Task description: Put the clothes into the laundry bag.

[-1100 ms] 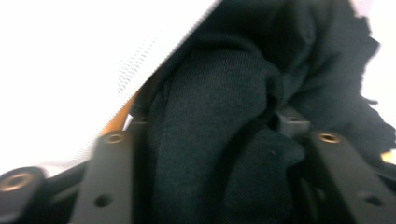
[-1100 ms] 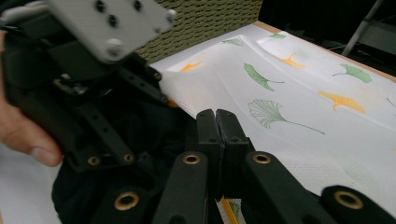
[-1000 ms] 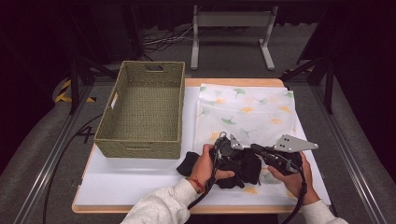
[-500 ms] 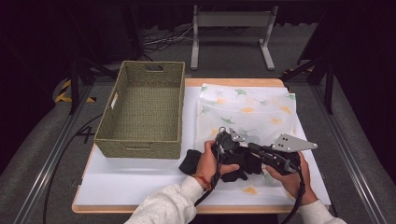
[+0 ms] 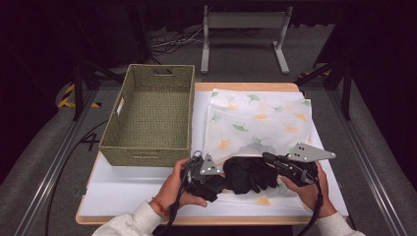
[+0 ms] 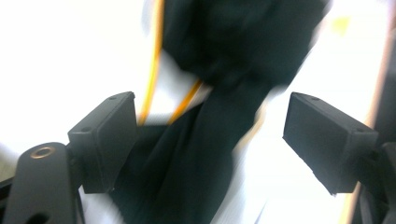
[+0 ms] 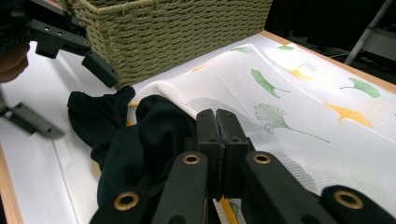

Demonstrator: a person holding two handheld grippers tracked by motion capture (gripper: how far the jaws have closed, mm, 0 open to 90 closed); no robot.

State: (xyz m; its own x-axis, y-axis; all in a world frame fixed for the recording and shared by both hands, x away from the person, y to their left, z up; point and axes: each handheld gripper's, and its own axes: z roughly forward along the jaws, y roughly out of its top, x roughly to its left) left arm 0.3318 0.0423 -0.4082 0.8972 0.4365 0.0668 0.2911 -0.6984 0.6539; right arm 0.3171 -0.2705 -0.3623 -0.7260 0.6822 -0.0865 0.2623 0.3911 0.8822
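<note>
Near edge of the table (image 5: 123, 199), seen from above. The black cloth (image 5: 248, 173) lay bunched at the mouth of the white leaf-printed mesh bag (image 5: 255, 123), to the right of the woven basket (image 5: 152, 118). The right gripper (image 7: 217, 122) had its jaws pressed together on the bag's edge beside the cloth. The left gripper (image 6: 210, 140) had just been opening; its jaws stood wide, the cloth between them unpressed.

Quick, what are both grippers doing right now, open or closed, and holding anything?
Left gripper: open, jaws have just been opening; the crumpled black cloth garment lies between them, unpinched.
Right gripper: shut, at the edge of the white mesh laundry bag with leaf print.
</note>
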